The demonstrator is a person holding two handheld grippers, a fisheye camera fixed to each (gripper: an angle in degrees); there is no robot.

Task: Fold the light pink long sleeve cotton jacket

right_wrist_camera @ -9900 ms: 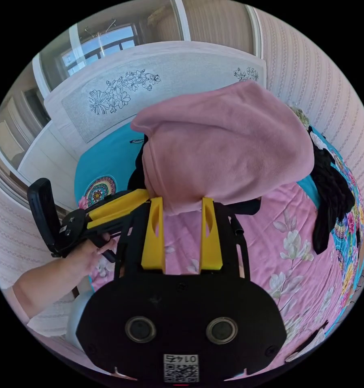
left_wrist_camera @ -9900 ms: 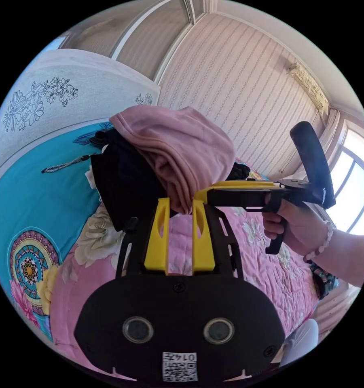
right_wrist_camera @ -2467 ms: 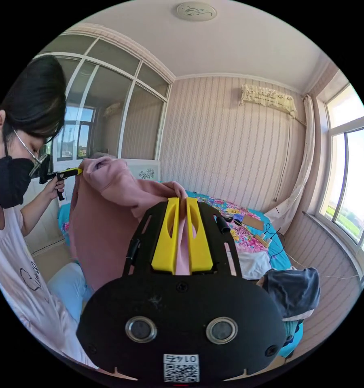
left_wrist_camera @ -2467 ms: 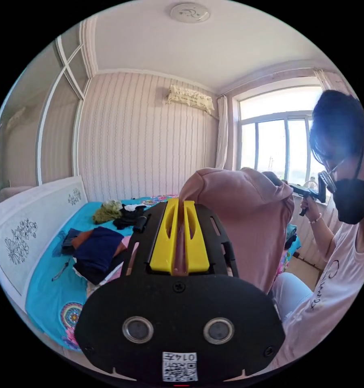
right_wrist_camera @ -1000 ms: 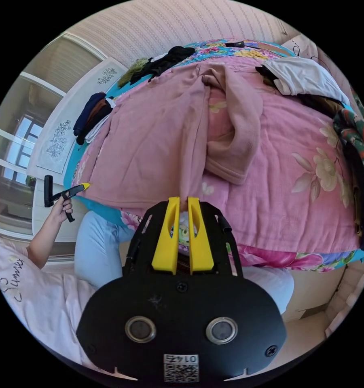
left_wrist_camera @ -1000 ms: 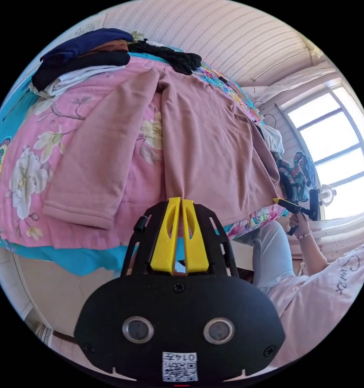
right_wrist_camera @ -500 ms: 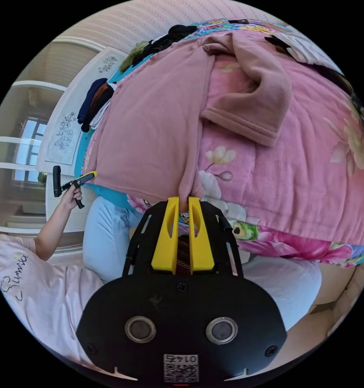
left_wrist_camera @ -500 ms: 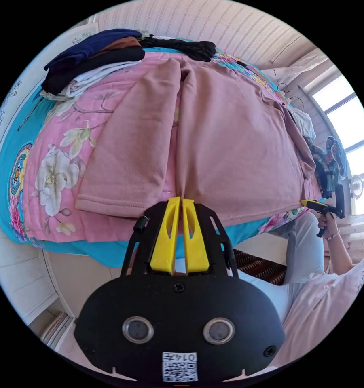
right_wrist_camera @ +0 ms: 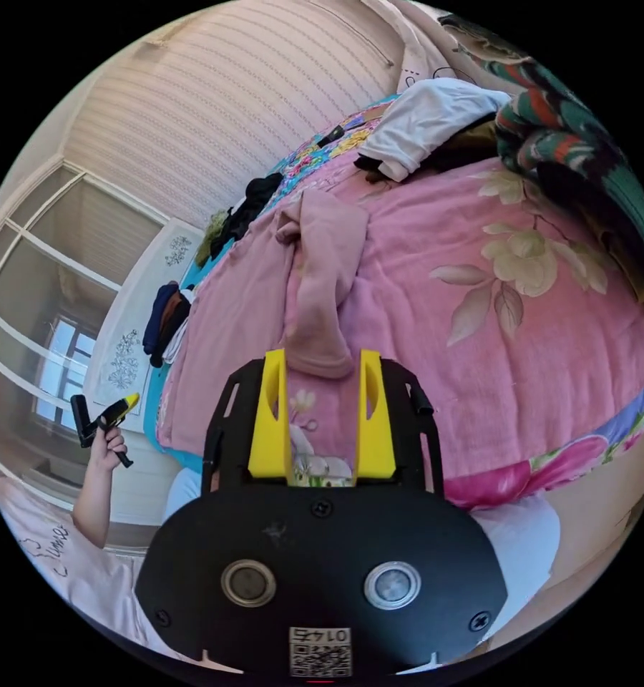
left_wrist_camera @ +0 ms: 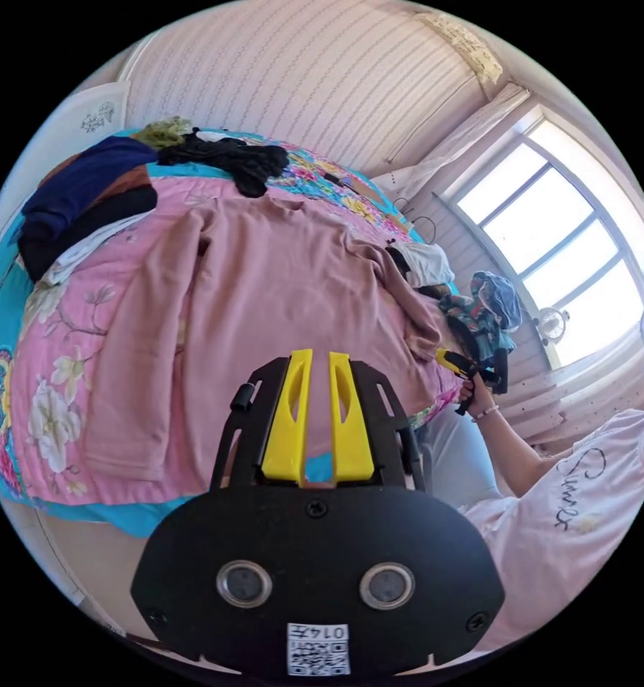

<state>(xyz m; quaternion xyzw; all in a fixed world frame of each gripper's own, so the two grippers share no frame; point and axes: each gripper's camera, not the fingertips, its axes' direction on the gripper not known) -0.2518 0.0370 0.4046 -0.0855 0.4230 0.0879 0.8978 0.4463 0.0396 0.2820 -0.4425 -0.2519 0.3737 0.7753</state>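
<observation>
Pink jacket point(left_wrist_camera: 279, 286) spread flat on the bed point(left_wrist_camera: 50, 343), front down, likely so folding can start from a smooth shape. Hem near the bed edge at 6 o'clock in the left gripper view, collar far away at 12 o'clock, one sleeve point(left_wrist_camera: 143, 351) lying straight along the body at 9 o'clock.

Left claw point(left_wrist_camera: 315, 358) open a small way, holding nothing, hanging just over the hem. Looks let go on purpose, now that the cloth lies flat.

Right claw point(right_wrist_camera: 320, 358) open wide, holding nothing, with the cuff of the other sleeve point(right_wrist_camera: 322, 286) right between its yellow tips. That sleeve lies bunched and crooked, so probably next to be grabbed and laid across the back.

Piles of other clothes point(left_wrist_camera: 79, 193) pushed toward the bed's far sides, leaving room in the middle.
</observation>
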